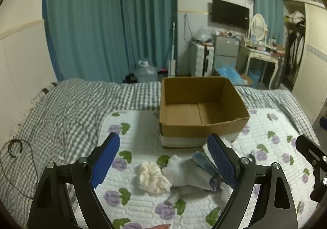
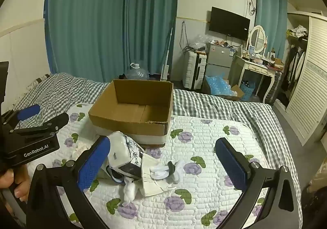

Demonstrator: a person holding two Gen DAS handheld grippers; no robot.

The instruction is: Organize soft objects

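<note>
A pile of soft items lies on the floral quilt (image 1: 143, 204) just before an open, empty cardboard box (image 1: 201, 106): a cream scrunchie (image 1: 152, 177), white socks (image 1: 180, 169) and a folded blue-edged cloth (image 1: 202, 159). My left gripper (image 1: 166, 158) is open and empty, hovering over the pile. In the right wrist view the box (image 2: 132, 104) is ahead, with a tissue pack (image 2: 124, 151), a face mask (image 2: 153, 180) and a rolled white sock (image 2: 161, 170). My right gripper (image 2: 165, 159) is open and empty above them. The left gripper (image 2: 30, 127) shows at the left edge.
The bed has a grey checked duvet (image 1: 67, 110) with a black cable (image 1: 15, 148) at the left. Beyond the bed are teal curtains (image 1: 110, 20), a water jug (image 1: 145, 71), a suitcase (image 2: 194, 71), a small fridge (image 2: 219, 59) and a dressing table (image 2: 257, 65).
</note>
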